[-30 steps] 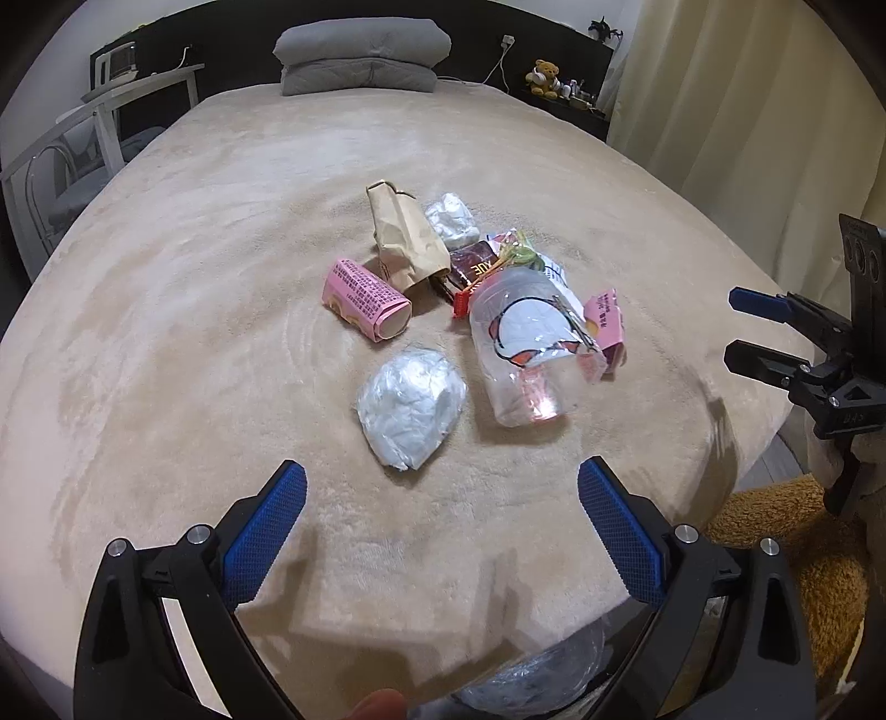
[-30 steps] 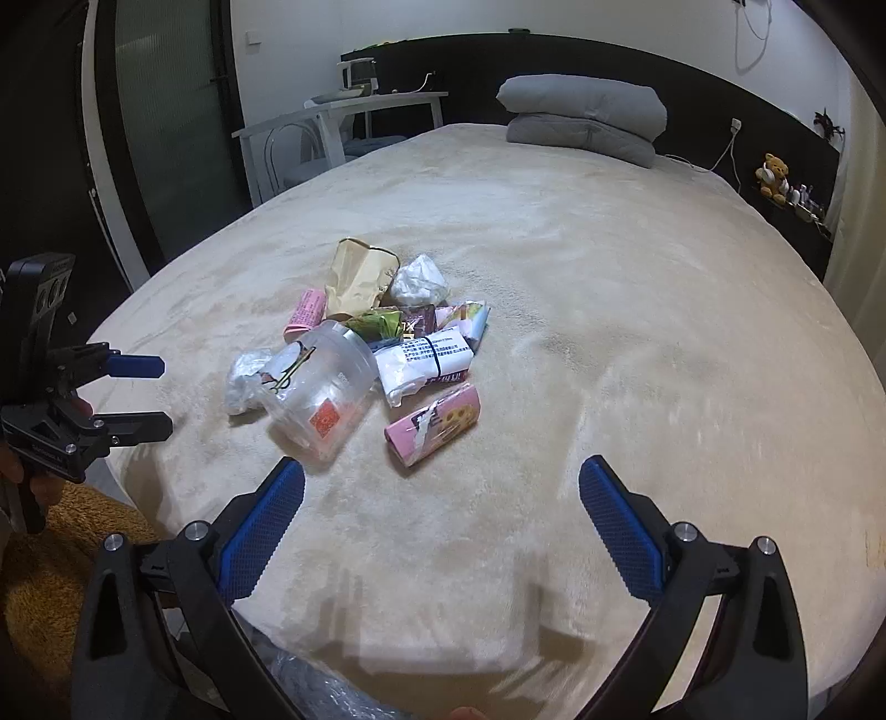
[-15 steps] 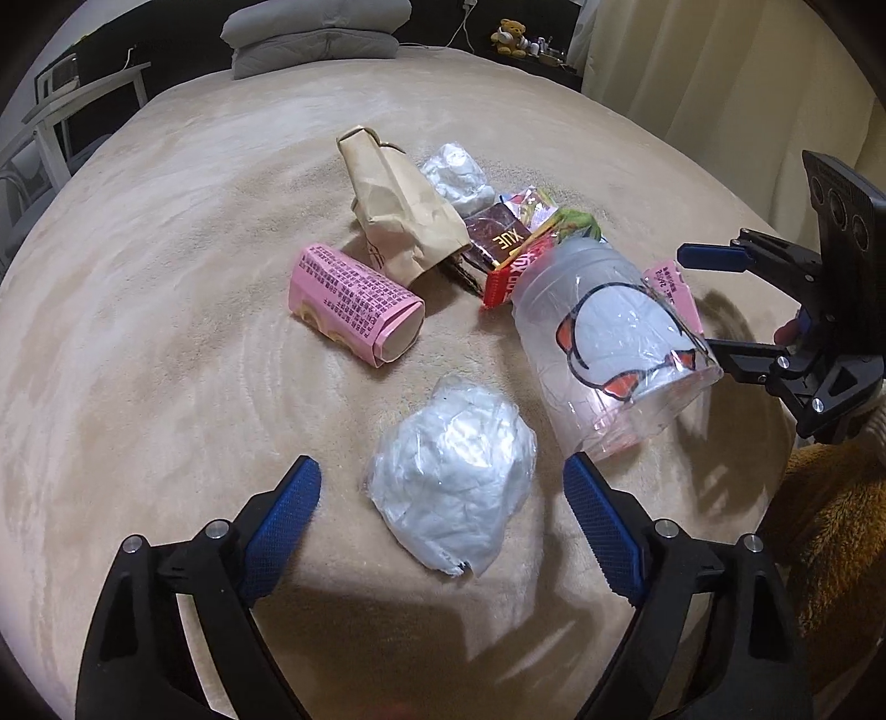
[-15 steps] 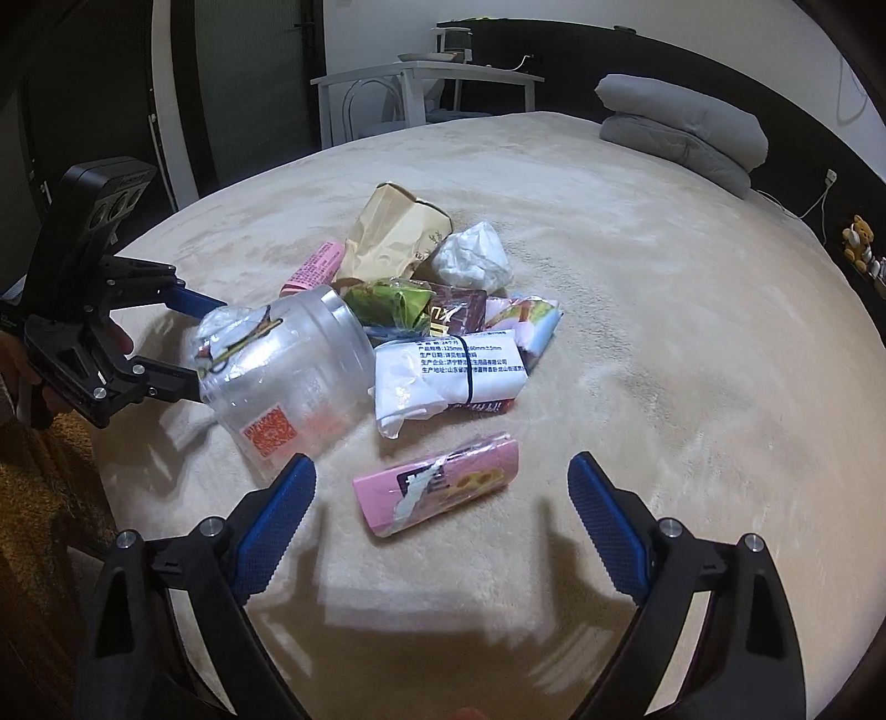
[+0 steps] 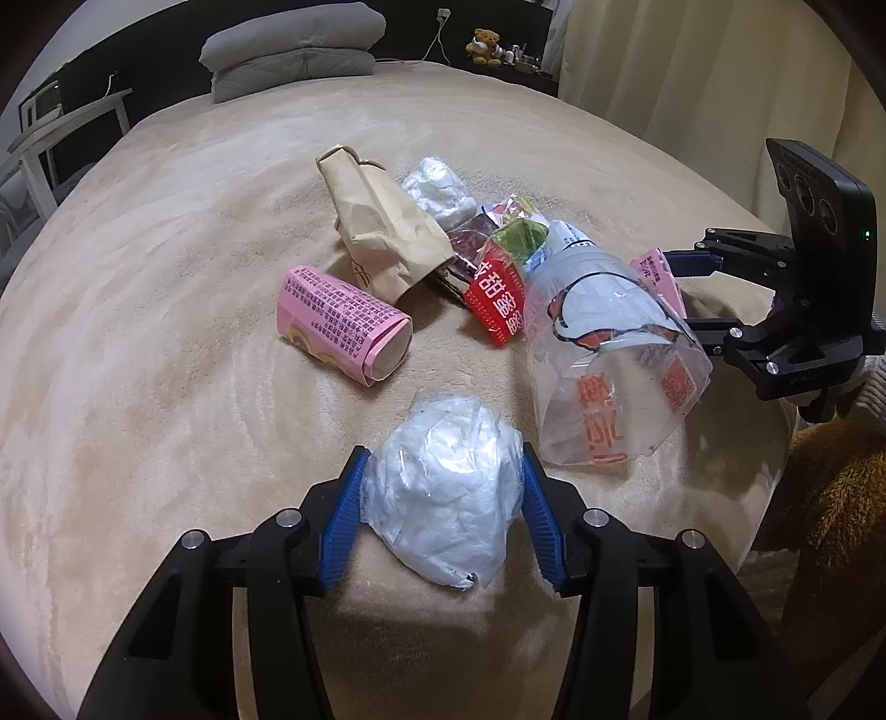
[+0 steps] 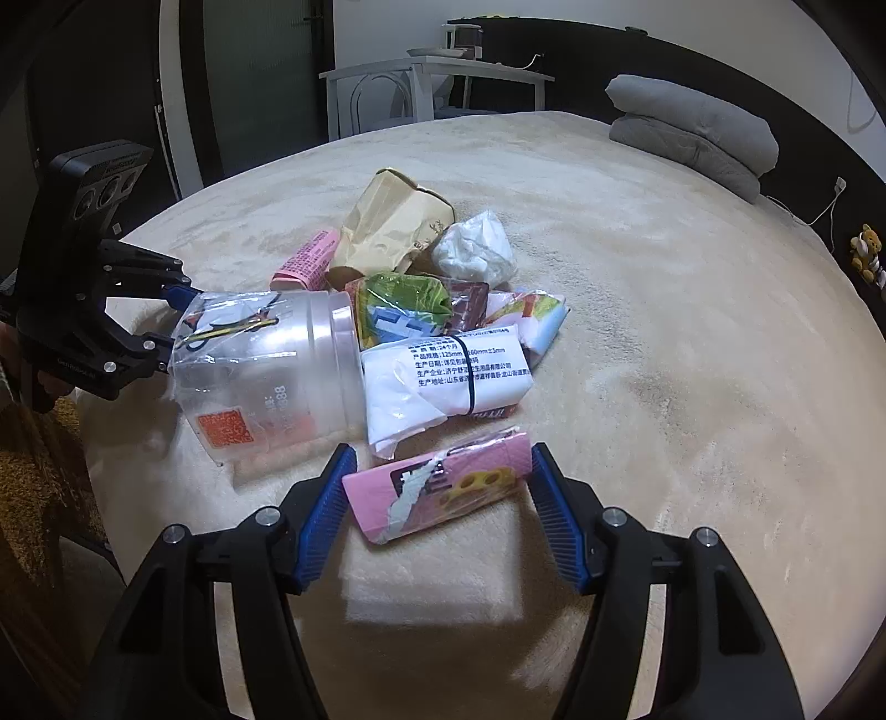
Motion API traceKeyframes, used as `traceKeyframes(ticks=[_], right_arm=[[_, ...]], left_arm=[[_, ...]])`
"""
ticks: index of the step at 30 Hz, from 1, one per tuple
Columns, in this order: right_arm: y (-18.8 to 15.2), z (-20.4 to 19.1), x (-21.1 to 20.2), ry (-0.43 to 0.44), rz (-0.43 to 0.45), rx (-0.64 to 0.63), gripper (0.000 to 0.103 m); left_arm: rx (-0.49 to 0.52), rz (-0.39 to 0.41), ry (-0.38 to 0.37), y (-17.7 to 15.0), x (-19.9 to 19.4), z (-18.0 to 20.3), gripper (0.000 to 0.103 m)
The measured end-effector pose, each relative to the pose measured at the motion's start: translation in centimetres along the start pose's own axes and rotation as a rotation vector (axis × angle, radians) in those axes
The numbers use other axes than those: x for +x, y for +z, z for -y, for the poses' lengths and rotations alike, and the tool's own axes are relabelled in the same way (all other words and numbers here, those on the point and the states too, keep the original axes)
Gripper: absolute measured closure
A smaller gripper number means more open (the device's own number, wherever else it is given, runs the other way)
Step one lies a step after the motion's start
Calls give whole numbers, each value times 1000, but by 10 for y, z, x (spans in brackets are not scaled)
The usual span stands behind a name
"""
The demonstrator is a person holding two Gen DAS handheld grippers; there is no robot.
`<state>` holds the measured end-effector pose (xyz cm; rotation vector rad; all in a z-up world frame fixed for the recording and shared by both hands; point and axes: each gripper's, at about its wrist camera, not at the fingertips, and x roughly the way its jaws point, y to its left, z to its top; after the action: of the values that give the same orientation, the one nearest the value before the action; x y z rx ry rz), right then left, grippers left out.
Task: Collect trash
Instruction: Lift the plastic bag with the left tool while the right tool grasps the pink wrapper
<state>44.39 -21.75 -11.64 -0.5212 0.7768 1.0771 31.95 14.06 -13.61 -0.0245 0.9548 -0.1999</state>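
A pile of trash lies on the beige bed. My left gripper is closing, and its blue pads touch both sides of a crumpled white plastic wad at the near edge of the pile. My right gripper is closing too, with its pads against the two ends of a flat pink snack packet. A clear plastic jar lies on its side between the two grippers. Each gripper shows in the other's view, the right gripper and the left gripper both behind the jar.
Further trash: a brown paper bag, a rolled pink packet, a red wrapper, a white banded pack, crumpled tissue. Grey pillows lie at the bed's head. A brown rug is beside the bed.
Both grippers came down and forward to the pile. Their jaws narrowed from wide open onto the white wad and the pink packet.
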Motion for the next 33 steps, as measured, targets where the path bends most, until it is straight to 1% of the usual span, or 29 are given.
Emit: traceKeyframes(ticks=[4,12,16,21,25,33], right_arm=[[1,-3,-5,-14,15,-1,40],[0,-16,-35,-43,53,14,40],[-2,-30,-58,-66,83,4,40],[-8,-45,-87,-67,105,43,40],[-14,-61,-117,-72,141,71,40],[-35,-94,-172,-108,168,126,40]], left_arm=[[-9,18,2,1,-6,0,52],[-24,59,-1,1,-26,8,52],[-27,83,-1,1,-41,18,52],[-43,115,-8,-9,-66,34,52],[-61,148,-6,-17,-88,46,52],[-74,207,-26,-35,-129,80,52]])
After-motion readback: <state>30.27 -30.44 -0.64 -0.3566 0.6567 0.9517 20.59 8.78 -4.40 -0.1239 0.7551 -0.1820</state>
